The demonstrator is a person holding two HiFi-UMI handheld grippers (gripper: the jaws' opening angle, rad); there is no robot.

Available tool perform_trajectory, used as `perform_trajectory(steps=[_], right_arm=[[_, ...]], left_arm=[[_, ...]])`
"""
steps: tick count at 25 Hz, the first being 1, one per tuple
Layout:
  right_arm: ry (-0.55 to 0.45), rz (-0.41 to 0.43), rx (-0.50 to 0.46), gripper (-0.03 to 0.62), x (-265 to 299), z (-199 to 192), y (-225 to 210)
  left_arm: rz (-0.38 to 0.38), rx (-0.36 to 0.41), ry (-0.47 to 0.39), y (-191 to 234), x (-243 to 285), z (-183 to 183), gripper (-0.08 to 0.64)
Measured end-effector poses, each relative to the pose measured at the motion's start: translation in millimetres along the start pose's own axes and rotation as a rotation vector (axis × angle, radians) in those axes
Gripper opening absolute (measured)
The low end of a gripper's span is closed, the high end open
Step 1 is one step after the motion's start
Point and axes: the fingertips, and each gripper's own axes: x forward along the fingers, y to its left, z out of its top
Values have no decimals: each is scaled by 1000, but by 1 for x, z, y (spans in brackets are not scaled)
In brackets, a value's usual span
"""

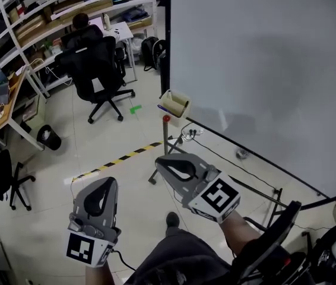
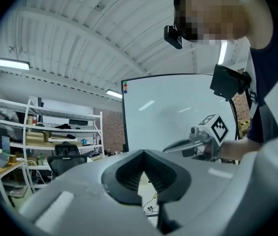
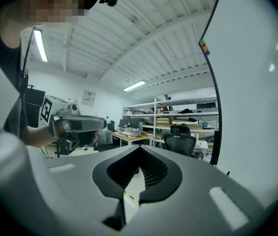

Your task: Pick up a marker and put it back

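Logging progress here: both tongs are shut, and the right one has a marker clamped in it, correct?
Not quite. The right tongs are shut but empty: the right gripper view shows nothing clamped between them. The rest holds: the left tongs are shut too.

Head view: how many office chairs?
2: big chair behind the seated person; small chair at the left edge. The person's own seat may be hidden.

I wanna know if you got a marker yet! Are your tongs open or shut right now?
Left tongs: shut, holding nothing.
Right tongs: shut, holding nothing.
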Motion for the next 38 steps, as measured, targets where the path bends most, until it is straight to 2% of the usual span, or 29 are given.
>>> perform_trajectory(steps=[4, 7, 12, 18, 21, 24, 29, 33, 38], right_arm=[[5, 11, 2, 0, -26, -7, 59], [30, 21, -31, 1, -50, -5, 98], [54, 12, -80, 0, -92, 10, 140], [49, -12, -96, 0, -145, 16, 155], [38, -11, -65, 0, -175, 11, 157], [33, 3, -47, 0, -216, 4, 158], [35, 44, -25, 1, -295, -16, 155], [44, 14, 77, 1, -358, -51, 142], [16, 86, 147, 1, -394, -57, 163]], left_arm=[[22, -15, -7, -30, -57, -7, 3], [31, -33, -27, -54, -93, -3, 3], [13, -58, -49, -91, -127, 11, 3], [-14, -55, -59, -143, -140, 24, 3], [-25, -53, -49, -176, -140, 28, 3], [-18, -47, -42, -219, -134, 34, 3], [7, -84, -43, -299, -116, 32, 3], [-23, -41, 9, -371, -99, 24, 3], [57, -58, 10, -418, -123, 39, 3]])
